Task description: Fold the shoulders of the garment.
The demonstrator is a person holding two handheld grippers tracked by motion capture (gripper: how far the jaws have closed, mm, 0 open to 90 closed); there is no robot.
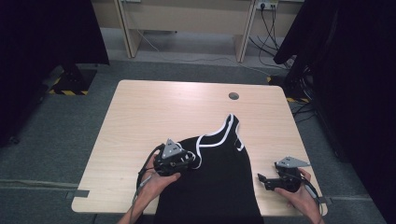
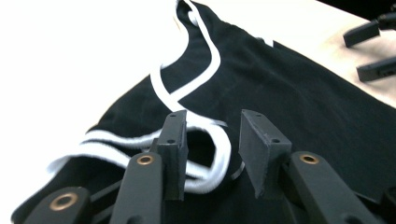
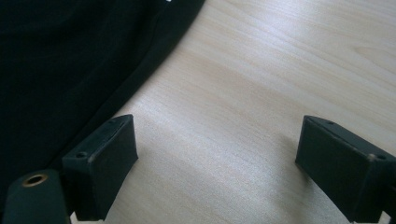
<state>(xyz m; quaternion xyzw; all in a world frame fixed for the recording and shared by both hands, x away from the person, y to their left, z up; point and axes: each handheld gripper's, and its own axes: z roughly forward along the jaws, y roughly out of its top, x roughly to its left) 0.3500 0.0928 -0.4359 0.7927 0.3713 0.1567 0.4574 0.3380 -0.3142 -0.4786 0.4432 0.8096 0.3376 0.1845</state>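
On the left, the left gripper (image 1: pixel 187 157) sits over the near-left shoulder of a black sleeveless top (image 1: pixel 219 182) that lies flat on the light wooden surface (image 1: pixel 154 112). A hand (image 1: pixel 161 179) holds this gripper from below, and a cable trails back along the forearm. In the left gripper view its jaws stand a narrow way apart, with the top's white-trimmed edge (image 2: pixel 212 154) looped in the gap between them; the pads do not press on the fabric.

The top (image 2: pixel 289 93) spreads from the middle of the surface toward the near edge, where its hem hangs over. White piping (image 1: pixel 219 135) runs along the neckline and armholes, and one strap points toward the far side of the surface. No brand, label or readable writing shows on the cloth; a small white fleck near the far seam is too blurred to tell.

A round grommet hole (image 1: pixel 233 96) lies in the surface beyond the top.

On the right, the right gripper (image 1: pixel 262 179), held in the other hand (image 1: pixel 299 193), hovers just beside the top's right edge. Its jaws stand wide apart over bare wood (image 3: pixel 261 93), with the black fabric (image 3: pixel 70 56) to their left and nothing between them.
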